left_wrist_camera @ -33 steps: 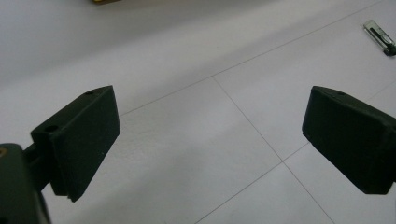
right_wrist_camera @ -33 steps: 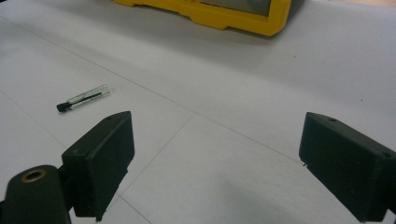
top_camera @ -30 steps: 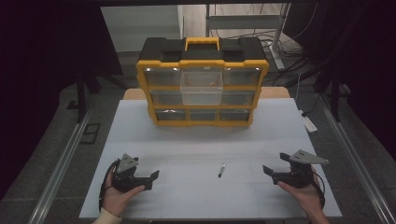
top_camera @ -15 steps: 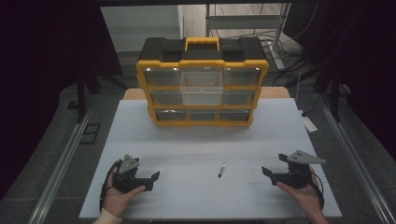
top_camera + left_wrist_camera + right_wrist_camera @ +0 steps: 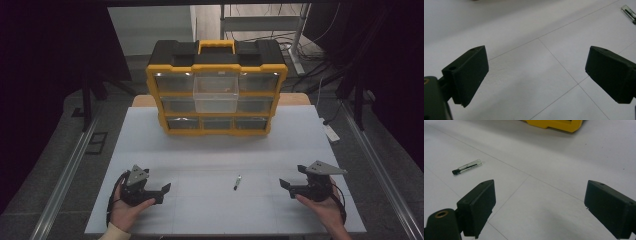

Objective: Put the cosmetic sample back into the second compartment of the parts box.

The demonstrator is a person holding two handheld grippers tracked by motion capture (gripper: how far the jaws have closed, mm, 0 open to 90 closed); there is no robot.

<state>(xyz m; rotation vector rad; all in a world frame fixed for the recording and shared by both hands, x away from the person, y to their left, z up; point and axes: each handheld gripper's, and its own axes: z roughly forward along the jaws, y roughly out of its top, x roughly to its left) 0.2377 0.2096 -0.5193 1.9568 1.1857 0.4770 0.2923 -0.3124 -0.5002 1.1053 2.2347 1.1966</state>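
Resting low on the white table [image 5: 210, 150], the left gripper [image 5: 161, 190] sits in the person's left hand [image 5: 126, 212] near the front left corner, its jaws spread wide with nothing between them; in the left gripper view only bare tabletop lies between the two black pads, and the tip of the small glass vial [image 5: 629, 12] shows at the far upper right. That wide, idle stance suits a hand waiting its turn rather than one about to grasp.

Between the two grippers, a little nearer the right one, the vial [image 5: 237, 182] lies flat on its side, dark cap toward the person, free of both tools. Lying flat in the open, it seems easy to pinch across its body.

Behind it, at the far side of the table, stands the yellow and black drawer organizer [image 5: 216, 95], upright, one clear middle drawer [image 5: 216, 93] pulled forward, probably to receive the vial.

At the right, the right gripper [image 5: 286, 186] points inward toward the vial, jaws likewise apart and empty. Nothing lies on the tabletop between its jaws and the vial [image 5: 467, 167]
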